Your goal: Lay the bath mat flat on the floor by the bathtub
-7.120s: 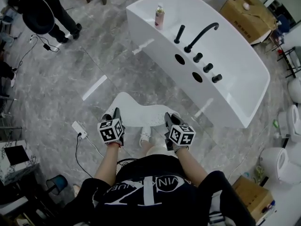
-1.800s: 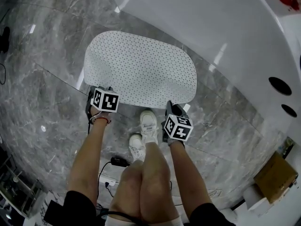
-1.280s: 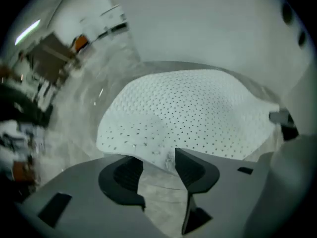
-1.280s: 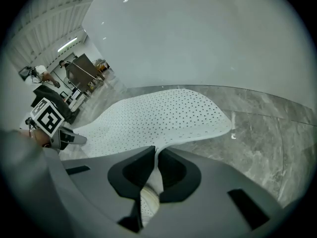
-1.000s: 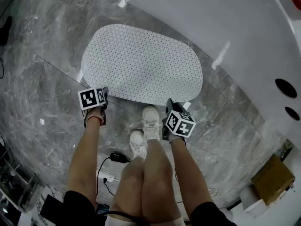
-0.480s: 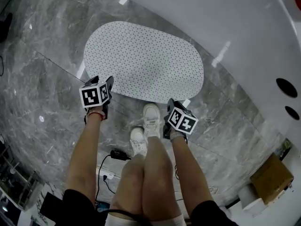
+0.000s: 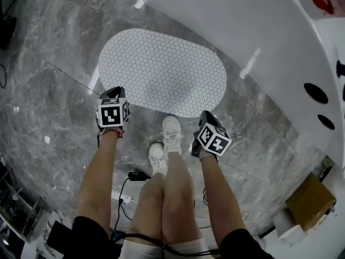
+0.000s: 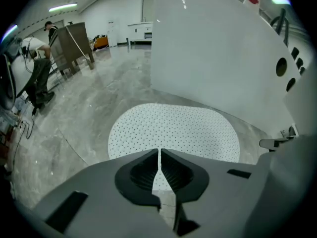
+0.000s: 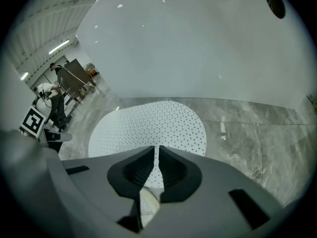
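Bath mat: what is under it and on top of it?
The bath mat lies flat on the grey marble floor beside the white bathtub. Nothing rests on it. The floor directly beneath is covered, unseen.

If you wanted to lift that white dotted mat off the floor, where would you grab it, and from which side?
Probably the bath mat by its near long edge, coming from the side of the person's shoes. It lies thin and flat on the floor, so only a rim can be pinched, and the far edge runs close to the bathtub, leaving less room there.
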A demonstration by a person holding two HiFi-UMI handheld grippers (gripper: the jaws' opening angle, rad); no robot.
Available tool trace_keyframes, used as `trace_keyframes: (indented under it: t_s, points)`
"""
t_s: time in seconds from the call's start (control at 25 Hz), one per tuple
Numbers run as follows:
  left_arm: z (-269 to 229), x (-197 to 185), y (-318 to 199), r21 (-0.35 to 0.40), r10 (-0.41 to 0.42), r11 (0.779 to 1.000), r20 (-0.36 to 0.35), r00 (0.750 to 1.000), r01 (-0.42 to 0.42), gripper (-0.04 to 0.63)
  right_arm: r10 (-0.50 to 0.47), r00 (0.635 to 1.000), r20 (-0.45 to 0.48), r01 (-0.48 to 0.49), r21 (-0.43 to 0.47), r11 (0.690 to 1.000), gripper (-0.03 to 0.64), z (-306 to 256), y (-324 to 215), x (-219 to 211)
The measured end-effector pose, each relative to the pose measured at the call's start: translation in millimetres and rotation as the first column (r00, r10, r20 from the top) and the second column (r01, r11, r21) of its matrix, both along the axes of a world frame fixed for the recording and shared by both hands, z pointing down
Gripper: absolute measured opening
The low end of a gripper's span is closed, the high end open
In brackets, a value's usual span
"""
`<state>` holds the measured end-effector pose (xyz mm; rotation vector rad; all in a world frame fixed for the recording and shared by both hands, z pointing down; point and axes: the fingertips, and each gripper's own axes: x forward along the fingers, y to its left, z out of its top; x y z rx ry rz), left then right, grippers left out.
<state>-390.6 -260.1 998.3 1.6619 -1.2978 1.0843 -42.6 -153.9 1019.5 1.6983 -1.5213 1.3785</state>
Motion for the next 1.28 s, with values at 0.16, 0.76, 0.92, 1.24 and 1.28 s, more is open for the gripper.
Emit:
trace_keyframes:
  t_s: [0.16, 0.76, 0.92, 1.24, 1.28]
  points:
    - [-32.7, 6.2, -11.1, 0.039, -0.002, 0.999, -0.024, 1.0, 0.003, 0.015, -0.023, 1.0, -0.005, 0.023, 0.07, 0.997, 0.037, -36.0, -14.5, 0.8]
    - [-216.3, 25.8, -24.2, 0.214, 0.059, 0.976, -0.155, 0.986, -0.025, 0.012, -0.103, 0.993, -0.048, 0.113, 0.276, 0.955, 0.026, -215.7, -47.3, 7.0]
    - [-264.1, 26.6, -21.7, 0.246, 0.053, 0.969, -0.184, 0.981, -0.006, 0.012, -0.116, 0.991, -0.063, 0.13, 0.312, 0.941, 0.026, -265.2, -43.6, 11.5]
    - [-371.2, 43.6, -23.7, 0.36, 0.071, 0.932, -0.255, 0.964, 0.026, 0.012, -0.2, 0.973, -0.112, 0.228, 0.389, 0.893, 0.026, -360.1, -37.1, 11.6]
    - [-381.5, 46.5, -21.0, 0.369, 0.083, 0.929, -0.253, 0.964, 0.018, 0.012, -0.212, 0.971, -0.115, 0.24, 0.394, 0.887, 0.026, -369.2, -35.3, 10.9]
